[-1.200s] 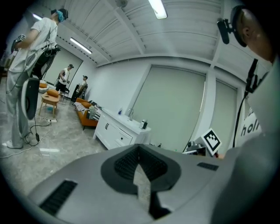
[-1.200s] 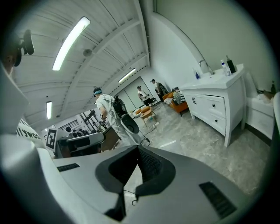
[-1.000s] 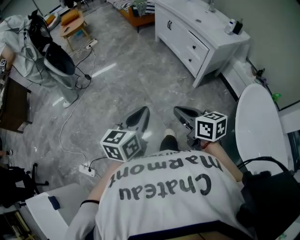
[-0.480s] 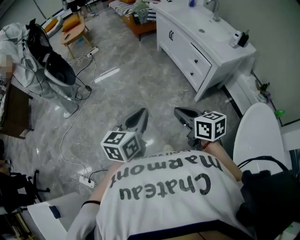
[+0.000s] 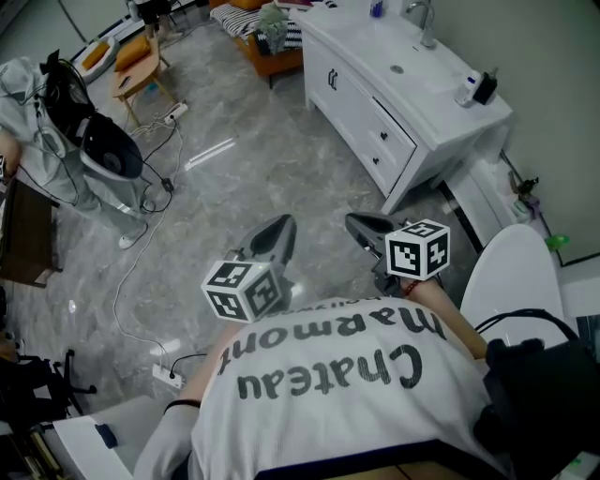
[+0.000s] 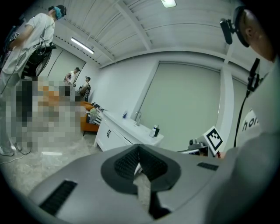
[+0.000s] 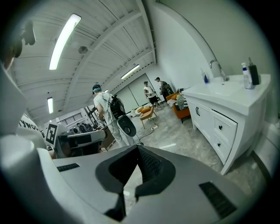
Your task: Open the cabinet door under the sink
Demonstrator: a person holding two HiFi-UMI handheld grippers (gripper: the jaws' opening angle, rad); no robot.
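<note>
The white sink cabinet (image 5: 375, 112) stands ahead to the right against the wall, with a basin (image 5: 398, 67) and faucet (image 5: 427, 14) on top. Its door (image 5: 328, 70) at the far end has dark handles and is closed; the drawers (image 5: 384, 141) sit nearer. The left gripper (image 5: 281, 230) and right gripper (image 5: 356, 223) are held side by side in front of the person, both shut and empty, well short of the cabinet. In the left gripper view the cabinet (image 6: 116, 131) shows beyond the shut jaws. In the right gripper view the door (image 7: 199, 114) lies to the right.
A white toilet lid (image 5: 506, 272) is close on the right. Bottles (image 5: 478, 86) stand on the countertop's near end. Cables and a power strip (image 5: 169, 375) trail over the grey floor on the left, near a person (image 5: 56, 141). An orange bench (image 5: 272, 42) stands past the cabinet.
The person has walked forward: the cabinet and floor have slid down and nearer in the head view. Both grippers stay shut and hold the same pose in front of the body.
</note>
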